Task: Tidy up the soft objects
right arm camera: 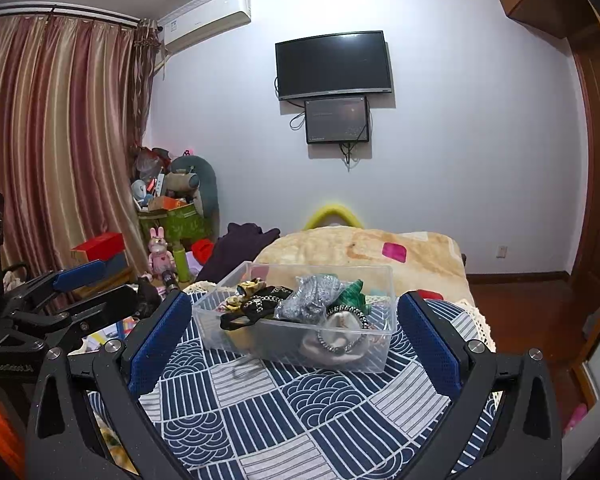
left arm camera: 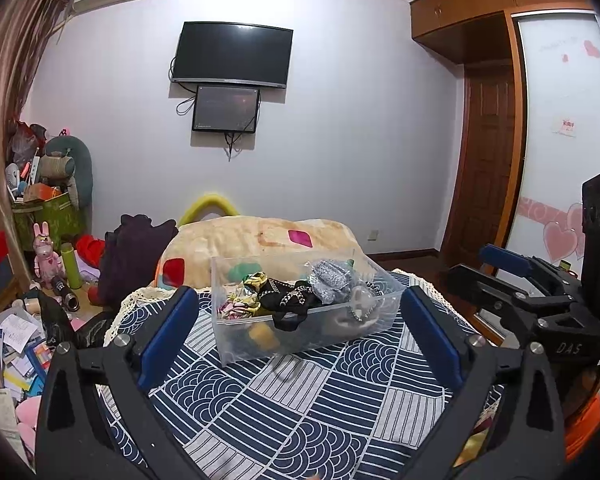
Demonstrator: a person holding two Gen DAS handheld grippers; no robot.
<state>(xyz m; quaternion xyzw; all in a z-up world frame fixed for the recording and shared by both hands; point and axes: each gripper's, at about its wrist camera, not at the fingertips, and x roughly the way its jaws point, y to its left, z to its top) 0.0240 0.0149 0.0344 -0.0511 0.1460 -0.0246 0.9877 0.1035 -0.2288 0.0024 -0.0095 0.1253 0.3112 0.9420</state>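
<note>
A clear plastic box (left arm camera: 236,344) (right arm camera: 376,276) stands on a blue and white patterned cloth (left arm camera: 300,412) (right arm camera: 284,412). It holds several soft items: a black lace piece (left arm camera: 288,300) (right arm camera: 256,306), a silver-grey one (left arm camera: 332,280) (right arm camera: 312,294), a yellow floral one (left arm camera: 252,280), a green one (right arm camera: 352,296) and a white one with beaded trim (right arm camera: 340,336). My left gripper (left arm camera: 300,328) is open and empty, just short of the box. My right gripper (right arm camera: 294,332) is open and empty, also facing the box. Each gripper shows at the edge of the other's view.
A folded beige blanket (left arm camera: 260,240) (right arm camera: 360,248) lies behind the box. A dark garment (left arm camera: 136,256) sits to its left. Toys, boxes and papers (left arm camera: 16,340) clutter the floor at left. A wooden door and wardrobe (left arm camera: 492,160) stand at right.
</note>
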